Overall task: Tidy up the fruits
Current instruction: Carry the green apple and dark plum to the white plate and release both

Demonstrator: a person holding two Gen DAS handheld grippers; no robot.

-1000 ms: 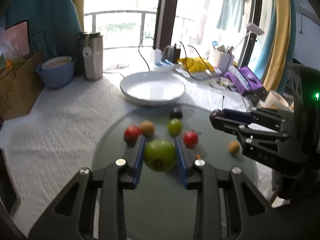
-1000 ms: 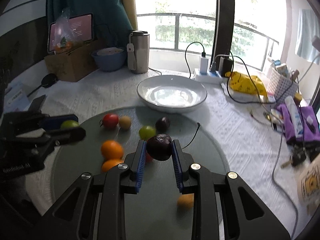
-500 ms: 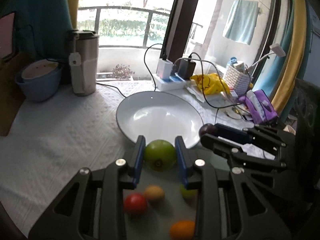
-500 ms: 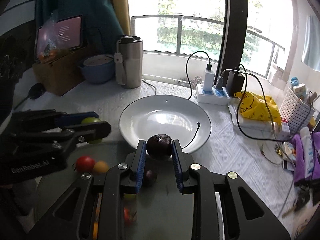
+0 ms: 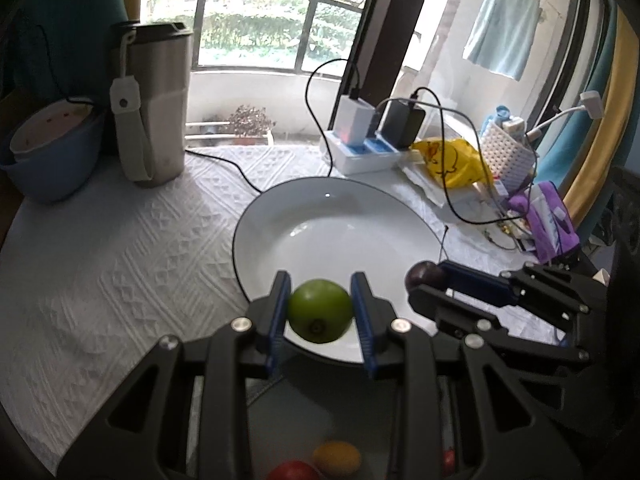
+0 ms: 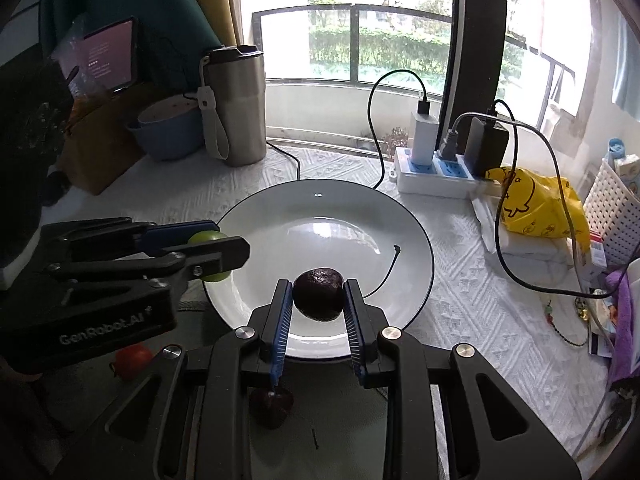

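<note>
Left hand-held gripper [image 5: 320, 312]: we hold the green apple [image 5: 320, 310].
Right hand-held gripper [image 6: 318, 300]: we hold the dark fruit [image 6: 319, 294].
Risk: released high, both may roll off the plate [image 6: 416, 232].

The left tongs [image 5: 321, 312] and right tongs [image 6: 318, 303] look like matt black plastic with ribbed blue pads and bright metal screw heads. Between the left pads sits a smooth, slightly shiny green fruit [image 5: 320, 310]; between the right pads a dark fruit [image 6: 319, 294] with a dull, pebbled skin. Just ahead of both tongs lies a glossy white plate [image 6: 416, 240], glazed and mirror-bright. Beyond it the bench [image 5: 120, 248] wears a white embossed cloth, matt and rough. Farther left stands a brushed-metal tumbler [image 6: 236, 112].
</note>
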